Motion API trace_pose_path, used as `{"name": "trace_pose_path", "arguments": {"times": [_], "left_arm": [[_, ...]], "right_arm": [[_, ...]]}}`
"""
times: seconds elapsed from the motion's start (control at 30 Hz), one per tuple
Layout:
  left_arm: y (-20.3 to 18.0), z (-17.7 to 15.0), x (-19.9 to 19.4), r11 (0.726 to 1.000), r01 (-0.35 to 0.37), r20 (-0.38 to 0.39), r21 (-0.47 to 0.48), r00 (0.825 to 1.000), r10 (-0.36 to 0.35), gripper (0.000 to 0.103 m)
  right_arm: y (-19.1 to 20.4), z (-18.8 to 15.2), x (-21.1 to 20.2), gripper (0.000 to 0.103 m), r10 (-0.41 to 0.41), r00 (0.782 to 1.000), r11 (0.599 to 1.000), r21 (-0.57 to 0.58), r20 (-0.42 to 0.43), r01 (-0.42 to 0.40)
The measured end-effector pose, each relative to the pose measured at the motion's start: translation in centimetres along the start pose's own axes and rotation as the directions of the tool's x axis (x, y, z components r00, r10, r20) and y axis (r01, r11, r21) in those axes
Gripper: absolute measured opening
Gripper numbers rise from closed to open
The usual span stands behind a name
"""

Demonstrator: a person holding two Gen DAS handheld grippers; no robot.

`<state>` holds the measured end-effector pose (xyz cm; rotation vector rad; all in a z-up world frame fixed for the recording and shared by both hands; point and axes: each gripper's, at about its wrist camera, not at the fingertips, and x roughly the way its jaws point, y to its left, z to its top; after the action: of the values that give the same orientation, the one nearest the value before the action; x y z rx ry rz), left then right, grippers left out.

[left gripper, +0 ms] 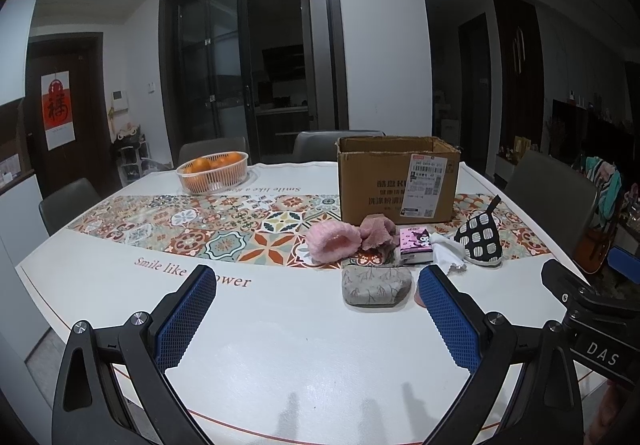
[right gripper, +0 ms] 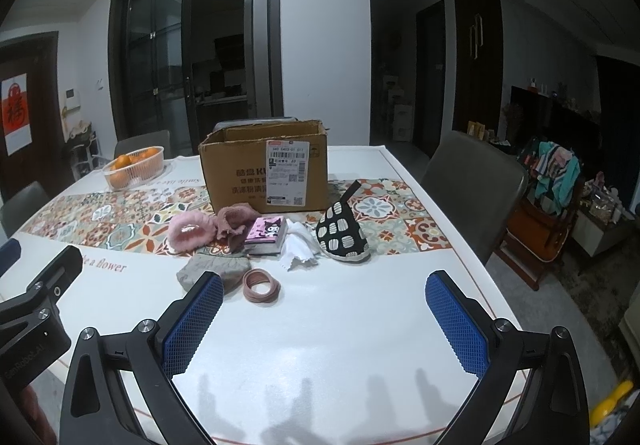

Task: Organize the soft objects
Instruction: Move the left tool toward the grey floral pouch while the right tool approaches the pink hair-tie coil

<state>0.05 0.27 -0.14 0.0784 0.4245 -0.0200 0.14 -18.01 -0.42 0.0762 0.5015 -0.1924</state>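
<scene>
Soft items lie grouped in front of an open cardboard box [left gripper: 396,181] [right gripper: 266,169]: a pink fluffy piece [left gripper: 332,241] [right gripper: 188,231], a mauve knit piece [left gripper: 376,231] [right gripper: 234,221], a grey patterned pouch [left gripper: 376,287] [right gripper: 218,269], a pink tissue pack [left gripper: 416,245] [right gripper: 268,233], a white cloth [left gripper: 448,255] [right gripper: 298,247], a black-and-white pointed pouch [left gripper: 482,239] [right gripper: 342,233] and a stack of pink hair ties [right gripper: 261,285]. My left gripper [left gripper: 318,319] is open, short of the pile. My right gripper [right gripper: 324,319] is open too, nothing between its fingers.
A white basket of oranges [left gripper: 212,171] [right gripper: 134,167] stands at the table's far left. Grey chairs [left gripper: 554,193] [right gripper: 476,181] ring the table [left gripper: 304,357]. The other gripper's body shows at each view's edge. A cluttered high chair [right gripper: 548,197] stands to the right.
</scene>
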Motion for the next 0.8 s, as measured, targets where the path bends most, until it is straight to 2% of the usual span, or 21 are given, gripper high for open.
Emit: {"name": "trace_pose_path", "arguments": {"times": [0.53, 0.8], "left_arm": [[0.8, -1.4, 5.7, 0.995, 0.085, -0.101, 0.055, 0.992, -0.079, 0.103], [1.3, -2.1, 10.1, 0.986, 0.16, -0.177, 0.04, 0.973, -0.151, 0.1]], "right_arm": [[1.9, 0.0, 5.0, 0.103, 0.074, 0.994, 0.996, -0.046, -0.079, -0.078], [3.4, 0.3, 8.9, 0.1, 0.119, 0.982, 0.991, -0.048, -0.145, -0.127]]}}
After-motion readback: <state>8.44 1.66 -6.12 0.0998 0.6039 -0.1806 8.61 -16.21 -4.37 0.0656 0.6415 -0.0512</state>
